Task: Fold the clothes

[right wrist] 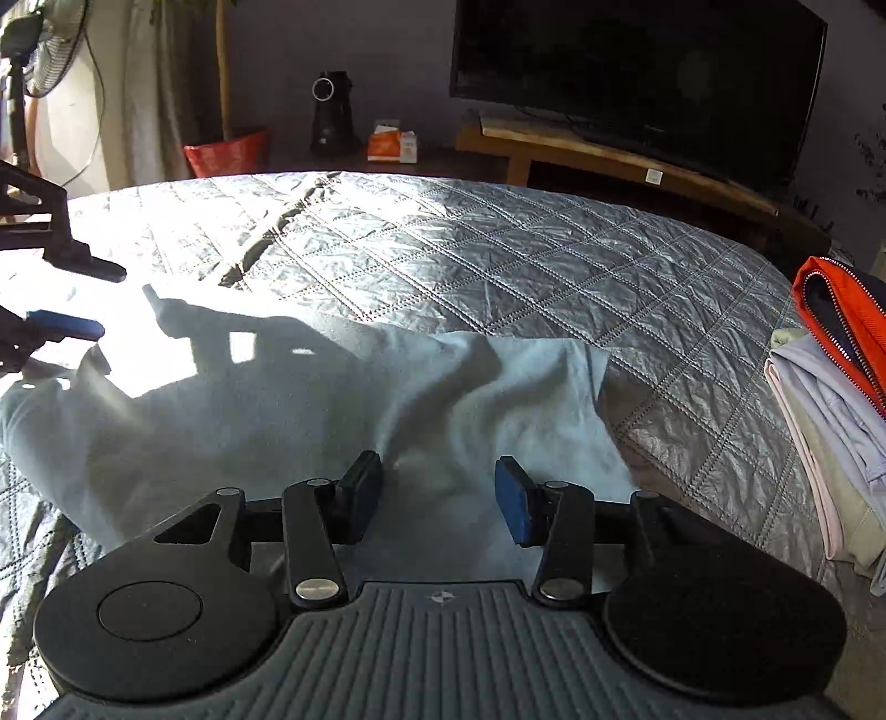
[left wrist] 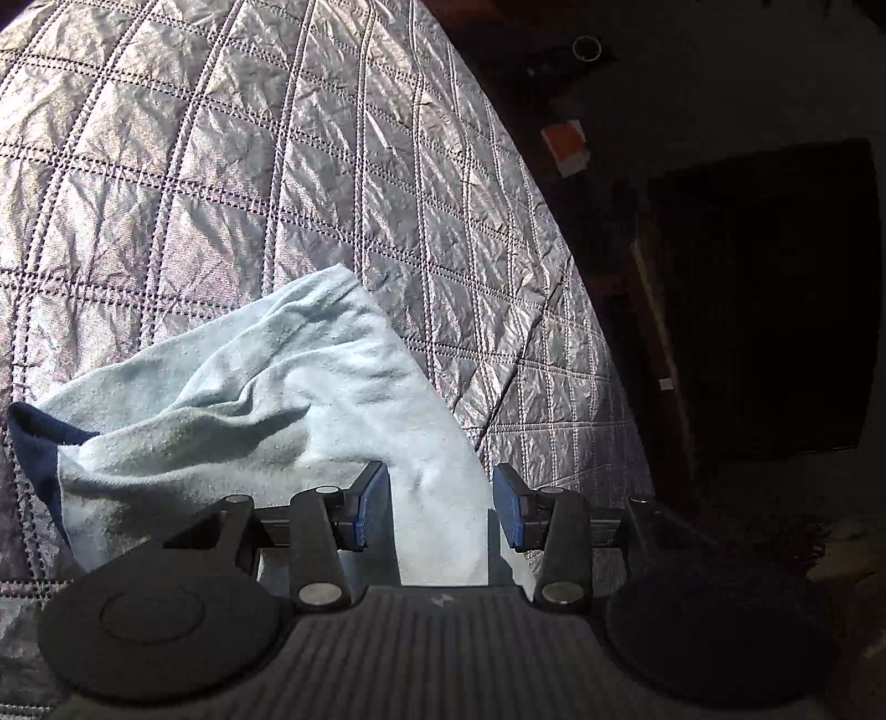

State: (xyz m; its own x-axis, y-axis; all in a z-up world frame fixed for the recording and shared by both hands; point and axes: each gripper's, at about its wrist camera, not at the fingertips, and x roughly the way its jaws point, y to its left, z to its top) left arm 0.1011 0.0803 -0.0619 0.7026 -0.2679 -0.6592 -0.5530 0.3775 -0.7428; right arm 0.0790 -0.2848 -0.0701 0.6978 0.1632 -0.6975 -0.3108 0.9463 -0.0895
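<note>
A pale blue garment (left wrist: 266, 399) lies rumpled on the grey quilted bedspread (left wrist: 221, 166); a dark blue part (left wrist: 30, 443) shows at its left end. My left gripper (left wrist: 440, 504) is open, its blue pads either side of the garment's near edge, cloth lying between them. In the right wrist view the same pale blue garment (right wrist: 277, 410) spreads across the bedspread (right wrist: 498, 249). My right gripper (right wrist: 437, 495) is open above its near edge. The left gripper (right wrist: 61, 327) shows at the left border of that view, over the garment's left end.
A stack of folded clothes (right wrist: 830, 443) with an orange zipped jacket (right wrist: 841, 321) on top sits at the bed's right edge. Beyond the bed stand a TV (right wrist: 637, 72) on a wooden bench, a tissue box (right wrist: 390, 144), a red pot (right wrist: 227, 152) and a fan (right wrist: 44, 50).
</note>
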